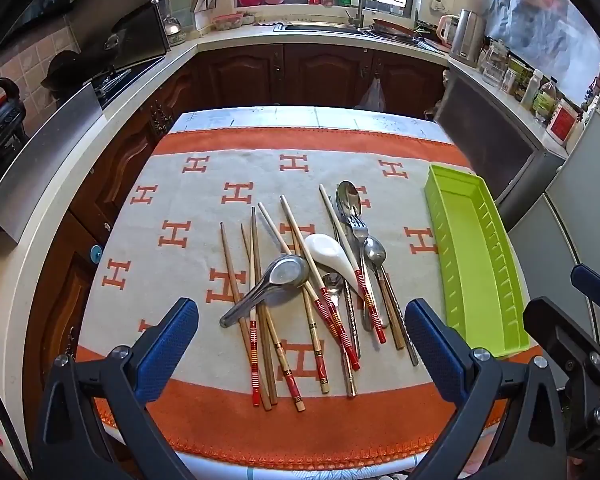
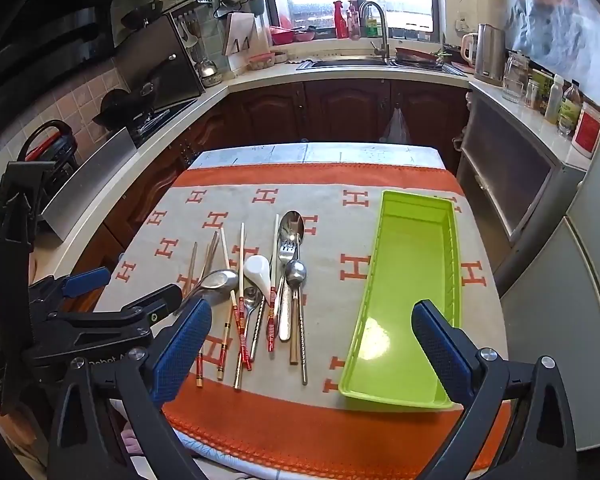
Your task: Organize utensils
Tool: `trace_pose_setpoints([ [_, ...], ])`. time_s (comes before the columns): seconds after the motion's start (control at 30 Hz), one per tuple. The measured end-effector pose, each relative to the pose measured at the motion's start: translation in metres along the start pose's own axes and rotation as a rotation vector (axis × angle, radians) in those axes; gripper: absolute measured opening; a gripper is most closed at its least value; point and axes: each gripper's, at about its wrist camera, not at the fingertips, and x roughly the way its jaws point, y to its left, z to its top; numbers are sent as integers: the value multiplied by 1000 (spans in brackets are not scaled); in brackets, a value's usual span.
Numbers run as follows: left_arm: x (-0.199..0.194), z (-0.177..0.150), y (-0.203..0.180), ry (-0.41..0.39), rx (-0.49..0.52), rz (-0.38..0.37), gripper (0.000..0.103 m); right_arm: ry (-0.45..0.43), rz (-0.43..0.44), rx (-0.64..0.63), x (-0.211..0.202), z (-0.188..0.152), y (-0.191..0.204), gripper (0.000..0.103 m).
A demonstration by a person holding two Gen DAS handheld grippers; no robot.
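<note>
A loose pile of utensils lies on the orange-and-beige cloth, just left of the green tray and not touching it. In the pile, a white ceramic spoon sits near the middle, with a wide metal spoon to its left resting across several chopsticks. A fork and a long metal spoon lie on the side of the pile nearer the tray, alongside a smaller steel spoon. Red-banded chopsticks cross over the white spoon's handle.

The tray holds nothing and runs lengthwise away from the camera, its slotted wall on the side away from the pile.

The left gripper hovers above the near end of the pile, jaws spread wide and gripping nothing. The right gripper hangs over the tray's near end, its left pad by the pile, jaws likewise wide apart and holding nothing.

Beyond the tray's far end stand the kitchen counter and sink.
</note>
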Motion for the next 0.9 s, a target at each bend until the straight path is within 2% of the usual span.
trace_pose_setpoints([
  [0.4, 2, 4, 0, 8, 7, -2, 102, 53, 21, -4, 16, 3, 3, 102],
  [0.5, 2, 4, 0, 9, 5, -1, 102, 49, 44, -14, 18, 2, 5, 101],
  [0.9, 0, 7, 1, 8, 13, 0, 102, 52, 32, -6, 18, 2, 7, 99],
])
